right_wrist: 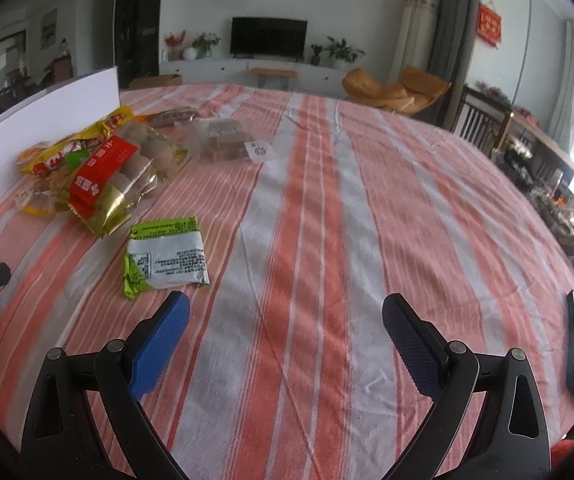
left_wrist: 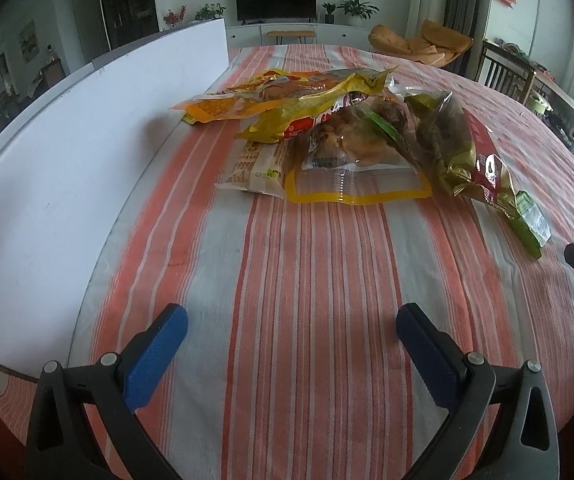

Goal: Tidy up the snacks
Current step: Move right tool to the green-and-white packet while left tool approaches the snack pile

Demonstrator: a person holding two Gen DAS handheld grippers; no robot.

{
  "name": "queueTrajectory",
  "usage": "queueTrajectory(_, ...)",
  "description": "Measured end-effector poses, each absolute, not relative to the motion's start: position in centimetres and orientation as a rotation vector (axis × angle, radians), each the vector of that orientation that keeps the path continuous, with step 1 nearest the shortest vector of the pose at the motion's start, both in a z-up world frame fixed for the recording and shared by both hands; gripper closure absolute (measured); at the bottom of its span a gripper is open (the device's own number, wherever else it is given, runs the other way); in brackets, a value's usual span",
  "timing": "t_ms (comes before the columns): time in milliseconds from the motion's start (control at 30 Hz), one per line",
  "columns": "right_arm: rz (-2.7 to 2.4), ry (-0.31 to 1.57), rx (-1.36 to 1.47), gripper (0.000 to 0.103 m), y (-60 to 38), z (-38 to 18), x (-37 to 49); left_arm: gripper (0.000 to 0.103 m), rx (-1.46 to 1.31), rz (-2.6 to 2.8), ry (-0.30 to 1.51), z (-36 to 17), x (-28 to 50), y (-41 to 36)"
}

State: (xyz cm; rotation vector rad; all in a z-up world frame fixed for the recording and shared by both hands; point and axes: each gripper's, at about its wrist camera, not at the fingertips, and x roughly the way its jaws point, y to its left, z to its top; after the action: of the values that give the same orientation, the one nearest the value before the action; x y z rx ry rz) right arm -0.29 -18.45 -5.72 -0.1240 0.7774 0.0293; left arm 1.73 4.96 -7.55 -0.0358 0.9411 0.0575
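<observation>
Left gripper [left_wrist: 291, 332] wide apart, empty, hovering over cloth; snack pile [left_wrist: 339, 136] ahead, heaped loosely, likely awaiting sorting. Right gripper [right_wrist: 286, 320] also wide, empty; green-white packet [right_wrist: 165, 252] just ahead-left, apart from pile. Striped tablecloth [right_wrist: 327, 240] underneath, white board [left_wrist: 67, 152] left. TV [right_wrist: 269, 36], plants beyond.

Dark television [right_wrist: 269, 37] on a white wall, plants [right_wrist: 341, 51] alongside.

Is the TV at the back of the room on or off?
Off, it seems: the TV screen is uniformly black in both wrist views, with no picture or glow.
</observation>
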Motion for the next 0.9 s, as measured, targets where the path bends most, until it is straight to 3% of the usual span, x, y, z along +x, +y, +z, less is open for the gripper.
queueTrajectory(500, 0.220, 0.951, 0.082, 0.004, -18.9, -5.4, 2.0, 0.000, -0.027, 0.038, 0.919, -7.5, 1.5, 5.0)
queueTrajectory(800, 0.364, 1.048, -0.243, 0.007, -11.5, -6.4, 5.1, 0.000, -0.020, 0.020, 0.936, -7.4, 1.7, 5.1)
queueTrajectory(867, 0.367, 1.044, -0.190, 0.018, -12.1, -6.7, 5.2, 0.000, -0.019, 0.018, 0.936, -7.4, 1.7, 5.1)
queueTrajectory(900, 0.345, 1.021, -0.187, 0.044, -12.5, -6.6, 5.1, 0.000, -0.020, 0.020, 0.935, -7.4, 1.7, 5.1)
